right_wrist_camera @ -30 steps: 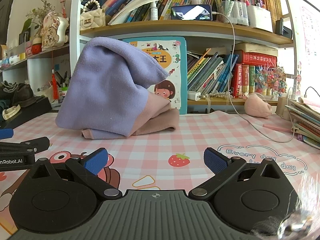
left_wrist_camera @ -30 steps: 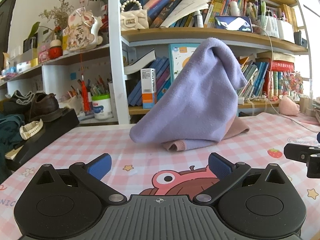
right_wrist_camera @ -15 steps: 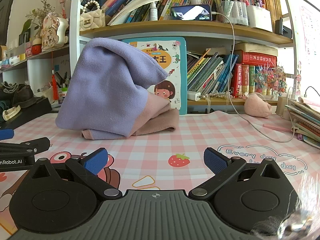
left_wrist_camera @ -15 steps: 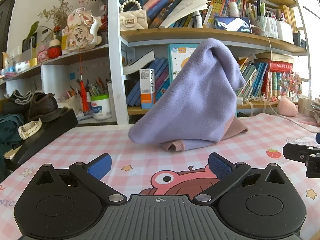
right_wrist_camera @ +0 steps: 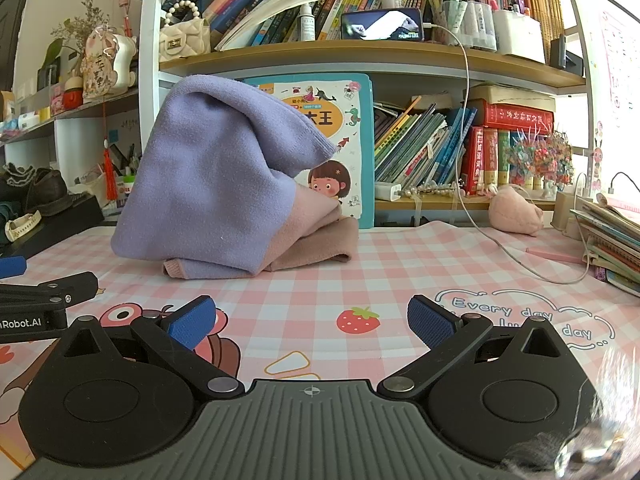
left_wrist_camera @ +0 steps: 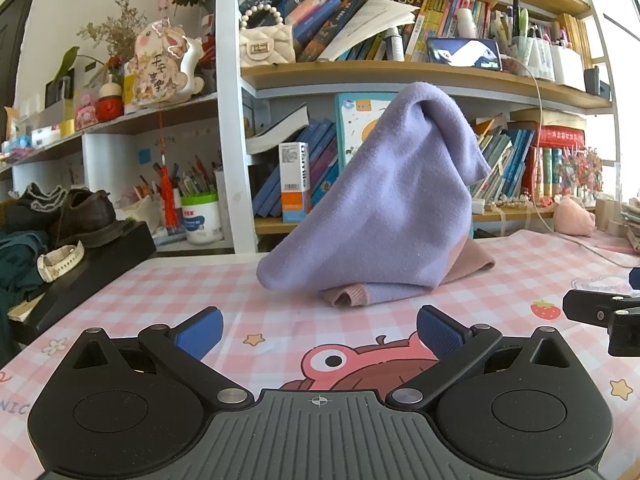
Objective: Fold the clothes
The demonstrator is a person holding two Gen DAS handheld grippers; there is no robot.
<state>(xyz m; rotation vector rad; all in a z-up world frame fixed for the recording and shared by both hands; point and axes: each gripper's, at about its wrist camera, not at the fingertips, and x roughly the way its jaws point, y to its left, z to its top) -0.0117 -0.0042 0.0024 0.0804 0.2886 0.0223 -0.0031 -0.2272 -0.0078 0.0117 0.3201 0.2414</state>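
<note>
- The left tool (left_wrist_camera: pixel 318 330) sits low in the bottom centre of the left wrist view, its blue-padded fingers (left_wrist_camera: pixel 199 332) spread wide apart with nothing between them.
- The right tool (right_wrist_camera: pixel 312 322) fills the bottom of the right wrist view in the same way: fingers apart, empty, above the bare cloth of the bench.
- The purple and pink garment (left_wrist_camera: pixel 384 208) stands in a crumpled peak in the middle of the left wrist view, on the far part of the bench (left_wrist_camera: pixel 280 312) and well apart from both tools.
- In the right wrist view the garment (right_wrist_camera: pixel 216 188) is left of centre; its purple part drapes over the top, and the pink part (right_wrist_camera: pixel 320 240) spreads out at its lower right on the bench.
- A pink ribbed cuff (left_wrist_camera: pixel 348 295) pokes out at the garment's lower front edge.
- The bench carries a pink checked cover with a printed strawberry (right_wrist_camera: pixel 357 319) between the right tool's fingers and the garment.
- Behind the garment, in the upper half of both views, stands a bookshelf (right_wrist_camera: pixel 360 54) packed with books, with a teal children's book (right_wrist_camera: pixel 340 120) upright just behind the garment.
- A brown shoe (left_wrist_camera: pixel 86 216) rests on a black box at the left edge of the left wrist view.
- The right tool's arm shows at the right edge of the left wrist view, and the left tool's arm at the left edge of the right wrist view.
</note>
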